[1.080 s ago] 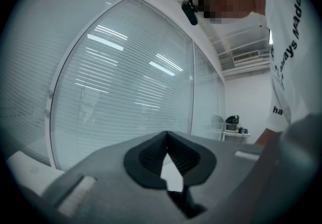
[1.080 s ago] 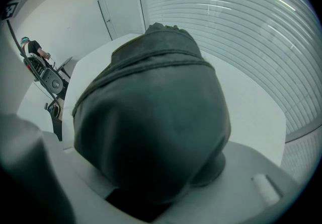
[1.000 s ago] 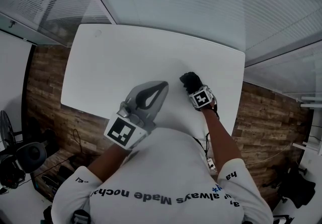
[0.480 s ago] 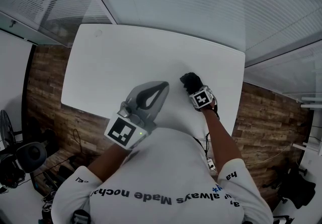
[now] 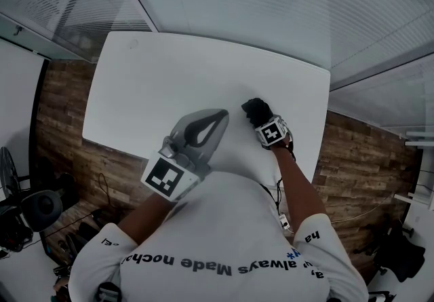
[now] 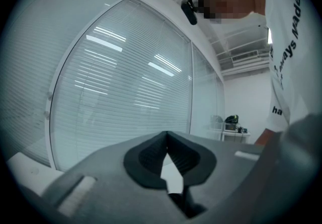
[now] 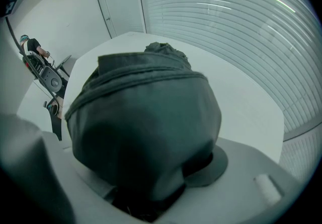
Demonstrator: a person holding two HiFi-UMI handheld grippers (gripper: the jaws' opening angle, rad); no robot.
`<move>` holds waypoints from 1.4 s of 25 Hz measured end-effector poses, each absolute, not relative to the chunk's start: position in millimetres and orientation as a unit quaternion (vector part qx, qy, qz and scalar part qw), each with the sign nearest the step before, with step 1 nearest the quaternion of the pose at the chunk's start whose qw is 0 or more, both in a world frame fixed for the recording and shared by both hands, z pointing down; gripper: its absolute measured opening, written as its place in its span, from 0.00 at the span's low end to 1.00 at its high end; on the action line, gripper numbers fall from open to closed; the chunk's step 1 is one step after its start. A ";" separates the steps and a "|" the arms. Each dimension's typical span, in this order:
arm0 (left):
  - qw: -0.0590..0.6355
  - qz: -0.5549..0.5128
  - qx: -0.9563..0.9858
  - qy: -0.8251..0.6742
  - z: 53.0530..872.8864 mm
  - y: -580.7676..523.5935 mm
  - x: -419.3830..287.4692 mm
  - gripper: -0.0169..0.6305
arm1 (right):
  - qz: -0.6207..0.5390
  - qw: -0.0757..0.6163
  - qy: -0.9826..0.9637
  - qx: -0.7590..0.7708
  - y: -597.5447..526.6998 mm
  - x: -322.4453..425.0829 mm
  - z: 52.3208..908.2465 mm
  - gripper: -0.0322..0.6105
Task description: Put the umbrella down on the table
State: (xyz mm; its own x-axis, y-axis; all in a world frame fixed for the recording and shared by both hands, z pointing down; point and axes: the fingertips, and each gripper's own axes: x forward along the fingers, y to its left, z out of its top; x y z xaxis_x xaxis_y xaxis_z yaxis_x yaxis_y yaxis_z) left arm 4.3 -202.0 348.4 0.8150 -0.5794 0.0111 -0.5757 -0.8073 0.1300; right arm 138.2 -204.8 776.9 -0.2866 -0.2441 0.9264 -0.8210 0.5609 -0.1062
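Note:
A dark folded umbrella [image 5: 253, 108] lies on the white table [image 5: 156, 83] near its right front part. My right gripper [image 5: 258, 119] points steeply down over it. In the right gripper view the umbrella [image 7: 146, 107] fills the space between the jaws, which are opening. A shadowed gap shows beside the right pad [image 7: 221, 165]. My left gripper [image 5: 221, 116] is held level above the table's front edge. Its pads [image 6: 151, 155] meet at the tips with nothing between them.
A glass wall with blinds [image 5: 271, 2] runs behind the table. Wooden floor [image 5: 61, 110] shows on both sides. An office chair [image 5: 39, 210] and a fan [image 5: 7, 172] stand at lower left. The table top left of the umbrella is bare.

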 end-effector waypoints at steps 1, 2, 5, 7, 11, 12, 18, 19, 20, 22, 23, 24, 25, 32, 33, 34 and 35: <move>0.063 -0.015 0.951 -0.304 348.4 -201.9 4.6 0.03 | 0.304 0.479 -0.743 0.357 -203.9 138.2 778.2 0.49; 0.063 -0.015 0.951 -0.303 348.3 -201.4 4.9 0.03 | 0.304 0.480 -0.742 0.355 -202.7 138.4 779.1 0.49; 0.062 -0.015 0.951 -0.303 347.5 -197.1 5.6 0.03 | 0.300 0.479 -0.743 0.358 -200.1 139.3 778.4 0.49; 0.062 -0.014 0.951 -0.303 346.7 -194.9 6.1 0.03 | 0.302 0.481 -0.740 0.360 -196.9 141.3 777.0 0.49; 0.062 -0.015 0.951 -0.302 346.1 -193.9 8.7 0.03 | 0.303 0.478 -0.742 0.360 -196.1 142.2 774.6 0.49; 0.063 -0.015 0.951 -0.302 346.5 -193.8 9.5 0.03 | 0.303 0.477 -0.742 0.361 -196.2 142.5 773.6 0.49; 0.063 -0.017 0.951 -0.301 347.5 -194.3 9.8 0.03 | 0.300 0.464 -0.749 0.366 -191.2 142.7 757.9 0.49; 0.063 -0.017 0.951 -0.301 347.0 -194.3 10.4 0.03 | 0.295 0.456 -0.754 0.370 -191.7 143.2 750.2 0.49; 0.064 -0.016 0.951 -0.301 346.6 -194.2 11.2 0.03 | 0.286 0.446 -0.760 0.375 -193.6 144.1 742.3 0.48; 0.064 -0.017 0.952 -0.300 345.9 -193.1 12.8 0.03 | 0.268 0.427 -0.773 0.386 -196.3 146.7 727.0 0.48; 0.063 -0.016 0.952 -0.300 345.9 -192.4 13.7 0.03 | 0.261 0.416 -0.778 0.391 -196.5 147.6 718.1 0.48; 0.063 -0.016 0.952 -0.298 346.4 -192.4 14.4 0.03 | 0.258 0.405 -0.783 0.395 -196.6 147.8 708.4 0.48; 0.064 -0.015 0.953 -0.297 347.2 -194.0 14.6 0.03 | 0.259 0.391 -0.788 0.399 -197.5 146.9 698.6 0.48; 0.067 -0.013 0.954 -0.291 350.2 -197.7 18.4 0.03 | 0.264 0.272 -0.819 0.431 -197.6 141.8 622.8 0.42; 0.066 -0.013 0.955 -0.290 349.6 -196.6 19.4 0.03 | 0.257 0.257 -0.823 0.436 -197.2 142.1 609.5 0.41; 0.066 -0.014 0.955 -0.289 349.0 -196.0 20.2 0.03 | 0.249 0.243 -0.827 0.442 -197.1 142.1 595.5 0.40; 0.066 -0.014 0.955 -0.288 348.7 -195.5 20.9 0.03 | 0.240 0.229 -0.831 0.447 -197.0 141.9 580.7 0.40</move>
State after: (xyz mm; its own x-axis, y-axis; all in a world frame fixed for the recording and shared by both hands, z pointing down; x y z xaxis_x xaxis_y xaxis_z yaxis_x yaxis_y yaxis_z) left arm 20.9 -195.5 348.7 0.8334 -0.5526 0.0112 -0.5489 -0.8251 0.1338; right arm 141.9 -197.0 580.7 -0.4955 -0.6330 0.5948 -0.8526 0.4854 -0.1937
